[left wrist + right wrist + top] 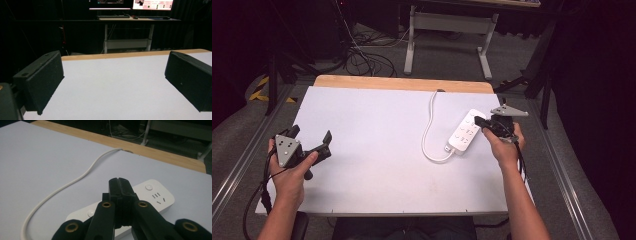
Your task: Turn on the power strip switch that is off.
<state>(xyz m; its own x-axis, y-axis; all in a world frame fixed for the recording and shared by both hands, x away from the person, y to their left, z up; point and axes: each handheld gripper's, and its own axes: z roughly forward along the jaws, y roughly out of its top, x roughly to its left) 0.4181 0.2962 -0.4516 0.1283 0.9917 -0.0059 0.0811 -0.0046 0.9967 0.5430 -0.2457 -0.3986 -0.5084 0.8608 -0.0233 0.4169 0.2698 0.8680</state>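
a white power strip (465, 131) lies flat on the right half of the white surface (377, 150), well away from the left edge; in the high view its long axis runs on a diagonal, the far end pointing up and to the right toward the back right corner, the near end pointing down and to the left toward the person; its white cord (430, 127) leaves the near end, loops round to the left, then climbs toward the back and reaches the wooden strip (404, 83) along the far edge; in the right gripper view the strip (160, 197) shows round buttons and socket slots on its top face, with the cord (75, 180) curving off to the left; the right hand-held gripper (482, 122), carried in the person's right hand (504, 145), sits over the far part of the strip, its jaws pressed together with no gap between them and nothing between them; whether the tips touch the strip i cannot tell; the left hand-held gripper (312, 140), carried in the left hand (289, 172), is near the left edge of the surface, well apart from the strip; its jaws stand wide apart and hold nothing, with bare white surface (117, 87) between them in the left gripper view; a desk with monitors (135, 10) stands in the dark beyond.
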